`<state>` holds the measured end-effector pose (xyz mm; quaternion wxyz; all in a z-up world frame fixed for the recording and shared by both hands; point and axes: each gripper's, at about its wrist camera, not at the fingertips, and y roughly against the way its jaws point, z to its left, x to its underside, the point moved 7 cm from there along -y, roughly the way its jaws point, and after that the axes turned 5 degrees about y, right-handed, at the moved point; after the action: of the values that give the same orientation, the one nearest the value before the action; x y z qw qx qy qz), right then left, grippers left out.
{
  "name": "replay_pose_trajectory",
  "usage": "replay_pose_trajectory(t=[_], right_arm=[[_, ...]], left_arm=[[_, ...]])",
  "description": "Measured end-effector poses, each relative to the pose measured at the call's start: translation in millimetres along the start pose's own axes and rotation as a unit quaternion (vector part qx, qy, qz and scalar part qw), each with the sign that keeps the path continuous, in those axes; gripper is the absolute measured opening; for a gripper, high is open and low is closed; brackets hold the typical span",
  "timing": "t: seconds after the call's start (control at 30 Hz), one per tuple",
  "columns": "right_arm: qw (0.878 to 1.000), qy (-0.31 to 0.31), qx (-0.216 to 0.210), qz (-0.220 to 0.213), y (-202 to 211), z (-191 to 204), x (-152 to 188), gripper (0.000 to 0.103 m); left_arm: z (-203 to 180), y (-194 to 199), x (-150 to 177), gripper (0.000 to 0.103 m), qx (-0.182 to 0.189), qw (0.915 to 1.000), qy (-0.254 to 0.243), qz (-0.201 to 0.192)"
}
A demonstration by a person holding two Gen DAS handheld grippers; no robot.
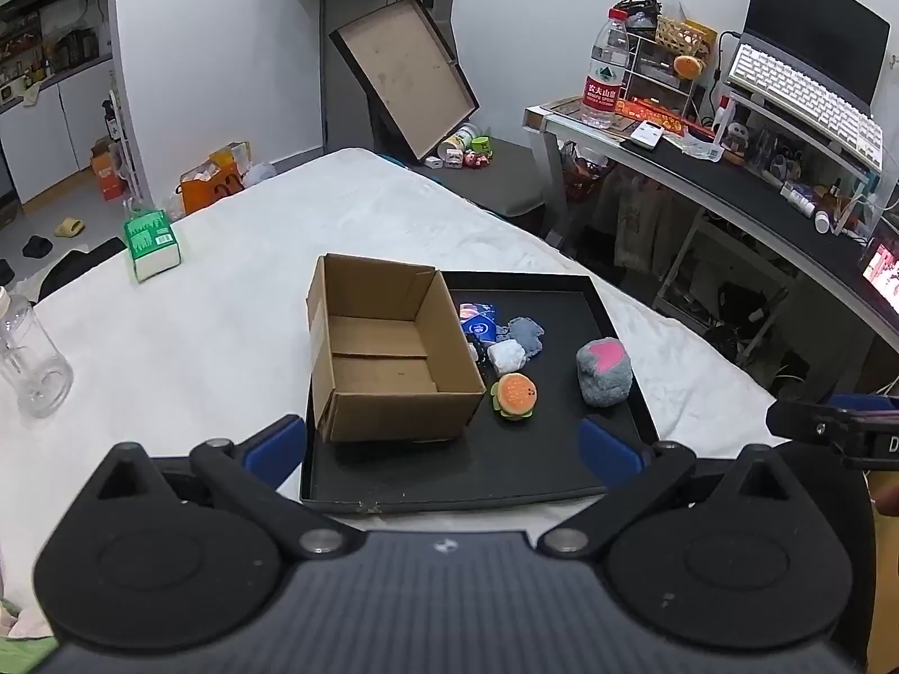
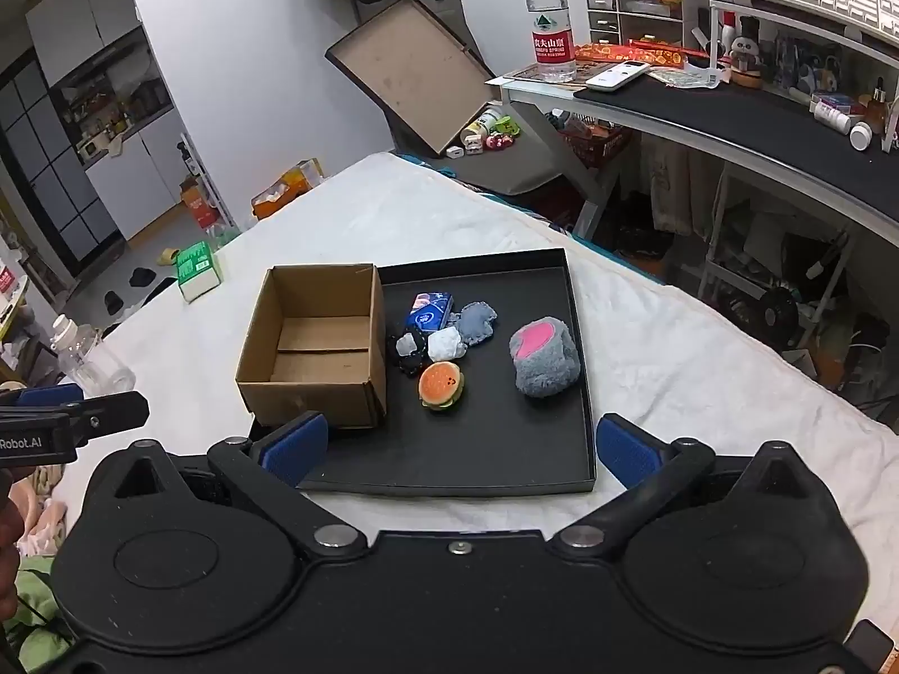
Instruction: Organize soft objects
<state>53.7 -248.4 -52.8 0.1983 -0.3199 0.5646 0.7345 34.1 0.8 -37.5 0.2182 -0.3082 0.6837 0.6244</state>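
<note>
A black tray (image 1: 483,477) (image 2: 449,466) lies on the white-covered table. On its left part stands an open, empty cardboard box (image 1: 387,354) (image 2: 314,351). Right of the box lie a burger plush (image 1: 514,396) (image 2: 441,386), a grey plush with a pink heart (image 1: 604,370) (image 2: 544,356), a small grey pillow (image 1: 527,334) (image 2: 476,323), a white soft lump (image 1: 505,356) (image 2: 445,345) and a blue packet (image 1: 477,323) (image 2: 430,312). My left gripper (image 1: 444,449) hangs open over the tray's near edge, holding nothing. My right gripper (image 2: 461,449) is open too, short of the toys.
A green-and-white carton (image 1: 150,244) (image 2: 196,269) and a clear glass jar (image 1: 31,365) (image 2: 92,362) stand on the table's left. A desk (image 1: 730,180) with a water bottle (image 1: 604,76) (image 2: 550,22), keyboard and clutter runs along the right. A chair holds a tilted box lid (image 1: 404,76).
</note>
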Motion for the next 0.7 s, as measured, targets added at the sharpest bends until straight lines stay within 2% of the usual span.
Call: replay_pose_trajectory(t=[0.7], right_arm=[[1.0, 0.002, 0.002, 0.0, 0.1, 2.9, 3.9, 0.103]], left_arm=[[2.5, -1.5, -2.1, 0.103, 0.001, 1.0, 0.002, -0.002]])
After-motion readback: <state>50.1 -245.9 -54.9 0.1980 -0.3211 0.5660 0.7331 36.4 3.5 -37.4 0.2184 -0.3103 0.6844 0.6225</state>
